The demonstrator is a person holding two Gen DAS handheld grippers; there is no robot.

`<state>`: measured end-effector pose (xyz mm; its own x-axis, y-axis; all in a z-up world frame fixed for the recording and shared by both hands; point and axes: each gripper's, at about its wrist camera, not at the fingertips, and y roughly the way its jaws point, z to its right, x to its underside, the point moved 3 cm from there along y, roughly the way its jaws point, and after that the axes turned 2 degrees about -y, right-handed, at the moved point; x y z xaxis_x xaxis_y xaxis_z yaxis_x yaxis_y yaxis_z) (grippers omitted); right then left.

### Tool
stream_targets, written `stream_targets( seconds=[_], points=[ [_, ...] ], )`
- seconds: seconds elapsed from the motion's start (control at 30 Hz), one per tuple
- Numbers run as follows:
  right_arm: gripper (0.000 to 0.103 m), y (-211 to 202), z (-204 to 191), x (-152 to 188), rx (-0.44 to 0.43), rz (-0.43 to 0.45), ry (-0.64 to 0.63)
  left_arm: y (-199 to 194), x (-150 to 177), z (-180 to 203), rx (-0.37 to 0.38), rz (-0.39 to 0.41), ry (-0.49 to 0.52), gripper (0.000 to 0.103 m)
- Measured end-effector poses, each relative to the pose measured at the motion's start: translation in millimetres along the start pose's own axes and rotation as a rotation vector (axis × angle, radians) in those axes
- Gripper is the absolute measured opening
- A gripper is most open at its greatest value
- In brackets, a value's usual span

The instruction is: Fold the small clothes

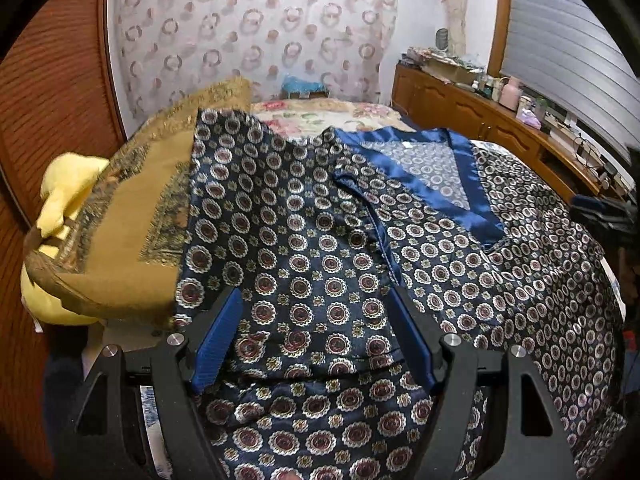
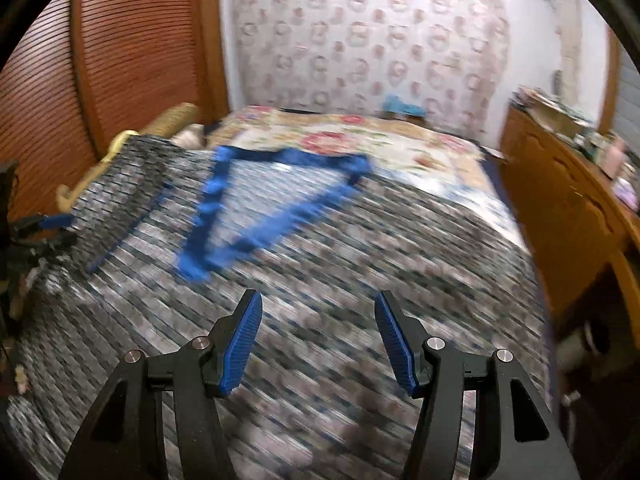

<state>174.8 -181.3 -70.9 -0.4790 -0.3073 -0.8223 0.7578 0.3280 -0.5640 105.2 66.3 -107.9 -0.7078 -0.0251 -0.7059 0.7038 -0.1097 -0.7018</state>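
Note:
A dark blue satin garment (image 1: 320, 248) with round medallion print and a plain blue V-neck trim (image 1: 468, 184) lies spread on the bed. Its left sleeve is folded over the body. My left gripper (image 1: 316, 308) is open, its blue pads on either side of the fabric near the lower left part. In the right wrist view the garment (image 2: 360, 264) is blurred by motion, with the blue neck trim (image 2: 256, 208) ahead. My right gripper (image 2: 318, 312) is open and empty above the garment's lower right part. The left gripper (image 2: 48, 224) shows at the left edge.
A tan fringed cushion (image 1: 132, 216) and a yellow pillow (image 1: 68, 196) lie left of the garment. A floral bedspread (image 2: 360, 140) covers the far bed. A wooden cabinet (image 2: 560, 200) with clutter runs along the right. A slatted wooden headboard (image 2: 120, 60) stands at left.

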Motion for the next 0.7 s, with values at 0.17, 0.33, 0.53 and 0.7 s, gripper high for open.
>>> stream_targets(
  seconds=[0.17, 0.33, 0.53, 0.7],
  points=[
    [0.061, -21, 46, 36, 0.089, -0.030, 0.105, 12, -1, 0, 0.006, -0.031, -0.011, 0.075],
    [0.061, -38, 81, 60, 0.131, -0.049, 0.220, 23, 0, 8, 0.008, -0.066, 0.004, 0.075],
    [0.061, -44, 99, 78, 0.153, -0.065, 0.266, 35, 3, 21, 0.020, -0.109, 0.047, 0.075],
    [0.061, -45, 113, 74, 0.157, -0.083, 0.293, 37, 5, 28, 0.003, -0.109, 0.083, 0.077]
  ],
)
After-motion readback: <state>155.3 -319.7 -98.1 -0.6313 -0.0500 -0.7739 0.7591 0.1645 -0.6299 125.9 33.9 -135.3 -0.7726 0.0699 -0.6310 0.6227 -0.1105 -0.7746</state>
